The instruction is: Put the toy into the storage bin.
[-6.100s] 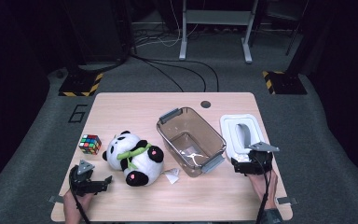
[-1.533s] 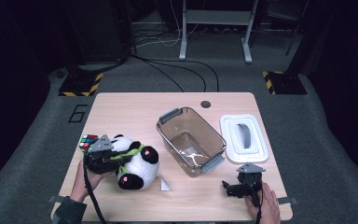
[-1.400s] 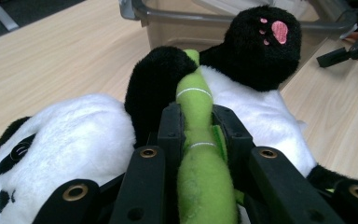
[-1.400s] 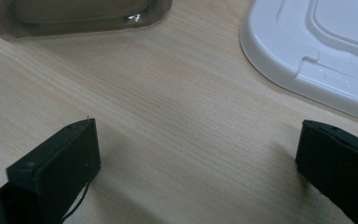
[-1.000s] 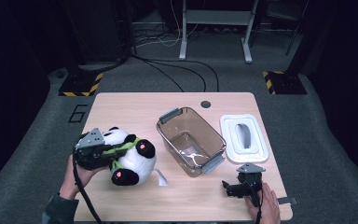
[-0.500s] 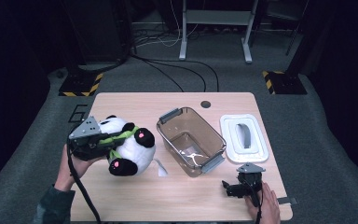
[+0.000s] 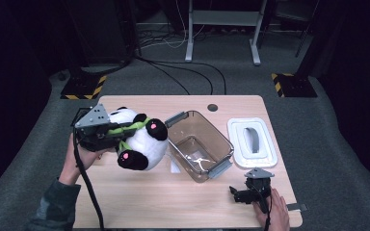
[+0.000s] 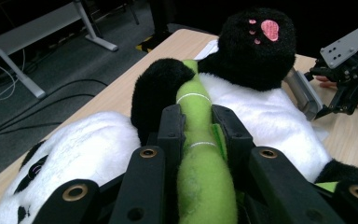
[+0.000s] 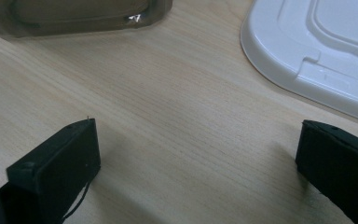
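Above the left half of the wooden table (image 7: 183,202), the plush panda (image 7: 137,139) is held off the surface, tipped on its side with its pink-padded black feet toward the camera in the high view. It hangs just left of the clear plastic bin (image 7: 200,144), close to the bin's near grey handle. The left gripper (image 7: 107,134) is pinching the green bamboo stalk (image 8: 200,154) sewn on the panda's front; in the left gripper view both black jaws press against the stalk from either side, with white plush belly and a black paw beyond them. A hand grips the tool from below, and its cable trails toward the table's near edge. The bin's white lid (image 7: 251,143) lies flat on the table just right of the bin. At the near right corner, the right gripper (image 7: 243,195) rests on the table in the person's hand; in the right gripper view its jaws are spread wide over bare wood, with the lid's rim ahead of them.
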Available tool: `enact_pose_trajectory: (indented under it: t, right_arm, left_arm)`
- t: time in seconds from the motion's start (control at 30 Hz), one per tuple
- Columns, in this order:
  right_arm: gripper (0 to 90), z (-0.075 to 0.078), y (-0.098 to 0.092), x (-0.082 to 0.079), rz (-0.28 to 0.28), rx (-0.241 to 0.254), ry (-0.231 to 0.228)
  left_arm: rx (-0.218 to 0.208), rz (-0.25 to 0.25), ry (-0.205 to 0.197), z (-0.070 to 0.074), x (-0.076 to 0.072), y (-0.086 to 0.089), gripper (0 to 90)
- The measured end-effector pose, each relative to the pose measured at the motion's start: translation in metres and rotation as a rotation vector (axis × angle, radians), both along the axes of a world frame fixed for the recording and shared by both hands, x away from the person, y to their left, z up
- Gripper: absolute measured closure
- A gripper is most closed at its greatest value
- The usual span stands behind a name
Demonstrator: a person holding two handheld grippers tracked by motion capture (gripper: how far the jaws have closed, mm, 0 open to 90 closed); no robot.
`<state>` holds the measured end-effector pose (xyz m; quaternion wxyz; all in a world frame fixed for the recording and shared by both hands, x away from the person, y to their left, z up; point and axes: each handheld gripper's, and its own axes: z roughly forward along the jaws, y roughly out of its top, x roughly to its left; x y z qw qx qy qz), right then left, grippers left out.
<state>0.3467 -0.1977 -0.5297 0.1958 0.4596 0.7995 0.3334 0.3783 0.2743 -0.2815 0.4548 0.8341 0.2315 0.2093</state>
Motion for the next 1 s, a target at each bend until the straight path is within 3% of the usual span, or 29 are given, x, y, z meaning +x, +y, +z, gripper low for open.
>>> enact_pose_trajectory:
  t: [0.43, 1.0]
  right_arm:
    - [0.0, 0.0, 0.0, 0.0, 0.001, 0.001, 0.0]
    - [0.0, 0.0, 0.0, 0.0, 0.004, 0.0, -0.001]
  left_arm:
    - [0.022, -0.032, -0.035, 0.022, 0.021, -0.027, 74.9]
    - [0.047, -0.089, -0.047, 0.031, 0.049, -0.061, 74.9]
